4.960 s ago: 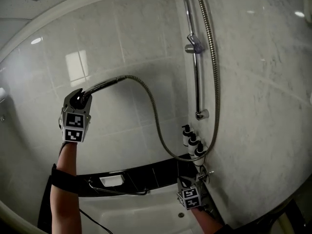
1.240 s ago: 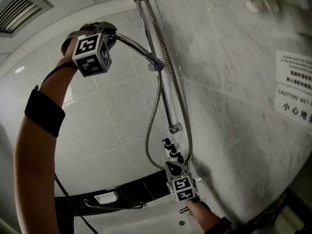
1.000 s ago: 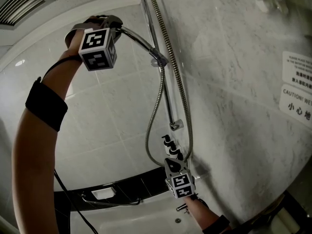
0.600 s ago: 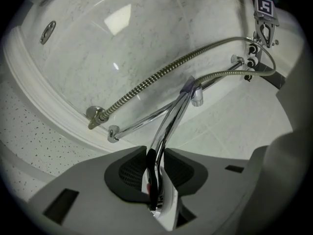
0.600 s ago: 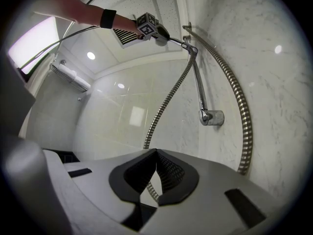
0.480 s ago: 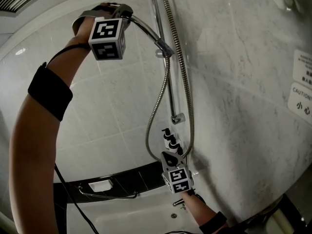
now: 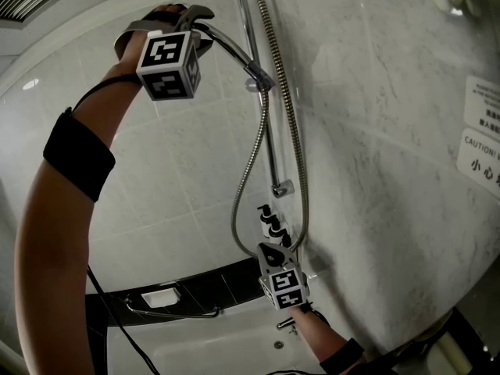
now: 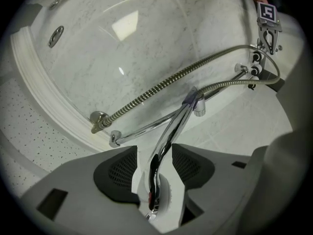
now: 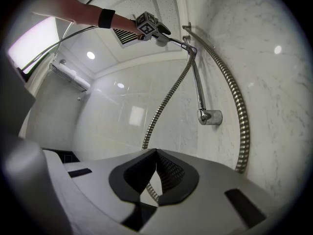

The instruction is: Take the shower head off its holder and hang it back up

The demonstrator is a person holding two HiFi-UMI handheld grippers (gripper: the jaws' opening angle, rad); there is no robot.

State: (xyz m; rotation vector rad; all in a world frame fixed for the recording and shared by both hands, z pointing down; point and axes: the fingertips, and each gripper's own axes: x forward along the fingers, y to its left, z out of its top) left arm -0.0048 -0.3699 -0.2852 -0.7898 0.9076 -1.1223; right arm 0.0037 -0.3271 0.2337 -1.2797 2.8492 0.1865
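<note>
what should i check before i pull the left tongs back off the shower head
1. Shower head handle seated in holder: ok, its end sits in the bracket.
2. Left tongs let go: ok, the jaws have just been opening; the handle is between them with a gap on each side.
3. Hose hanging free: ok, it loops down from the holder.
4. Right tongs out of the way: ok, low down, shut, nothing between them.
5. Holder keeps the head up unaided: cannot tell.

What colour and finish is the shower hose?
Silver, ribbed metal hose; it shows best in the right gripper view.
</note>
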